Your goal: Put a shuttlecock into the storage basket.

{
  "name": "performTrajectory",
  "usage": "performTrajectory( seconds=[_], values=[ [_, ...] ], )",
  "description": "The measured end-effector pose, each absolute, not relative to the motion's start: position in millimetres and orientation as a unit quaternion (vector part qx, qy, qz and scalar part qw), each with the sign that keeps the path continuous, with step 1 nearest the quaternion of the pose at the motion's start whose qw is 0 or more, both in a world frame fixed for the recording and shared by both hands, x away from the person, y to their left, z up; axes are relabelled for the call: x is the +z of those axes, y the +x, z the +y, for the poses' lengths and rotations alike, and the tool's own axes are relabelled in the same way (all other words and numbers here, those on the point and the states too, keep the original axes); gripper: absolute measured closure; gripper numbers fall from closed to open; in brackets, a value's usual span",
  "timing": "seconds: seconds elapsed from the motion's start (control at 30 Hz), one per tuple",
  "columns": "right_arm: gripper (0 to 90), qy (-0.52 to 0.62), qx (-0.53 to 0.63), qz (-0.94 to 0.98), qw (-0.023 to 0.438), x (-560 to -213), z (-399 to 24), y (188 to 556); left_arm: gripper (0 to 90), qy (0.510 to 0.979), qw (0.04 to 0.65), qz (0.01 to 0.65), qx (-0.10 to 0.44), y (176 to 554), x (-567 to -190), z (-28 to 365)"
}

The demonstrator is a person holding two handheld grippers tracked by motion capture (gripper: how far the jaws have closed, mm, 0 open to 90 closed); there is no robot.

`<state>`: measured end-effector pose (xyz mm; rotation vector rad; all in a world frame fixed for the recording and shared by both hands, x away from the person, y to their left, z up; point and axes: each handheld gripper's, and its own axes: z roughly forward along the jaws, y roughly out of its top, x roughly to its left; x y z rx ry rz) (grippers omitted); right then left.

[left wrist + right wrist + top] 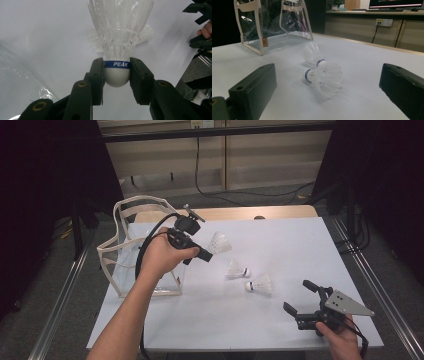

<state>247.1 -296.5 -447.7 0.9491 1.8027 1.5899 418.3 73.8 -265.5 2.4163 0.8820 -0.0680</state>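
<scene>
The right hand-held gripper [300, 296] sits at the near right corner of the white counter [280, 245], jaws spread wide with nothing between them. Just beyond it, two shuttlecocks lie on their sides on the counter: the nearer shuttlecock [259, 284] and the second shuttlecock [236, 269], close together, each with a blue band at the cork. Farther and to the left, the left hand-held gripper [206, 254] is raised above the counter, its jaws clamped on the white cork of a third shuttlecock [117, 47], at the blue band marked PEAK; feathers point away from the gripper. A clear bag [125, 247] with cream trim stands upright at the far left edge.
</scene>
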Motion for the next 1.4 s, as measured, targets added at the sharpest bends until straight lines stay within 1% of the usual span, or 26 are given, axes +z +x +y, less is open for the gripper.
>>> performTrajectory(
  seconds=[1.4],
  values=[
    [0.6,0.353,0.592,0.671,0.274,-447.5,-296.6,247.0,65.6,0.897,0.276,0.345,-0.010,427.7,-245.8,80.3]
  ],
)
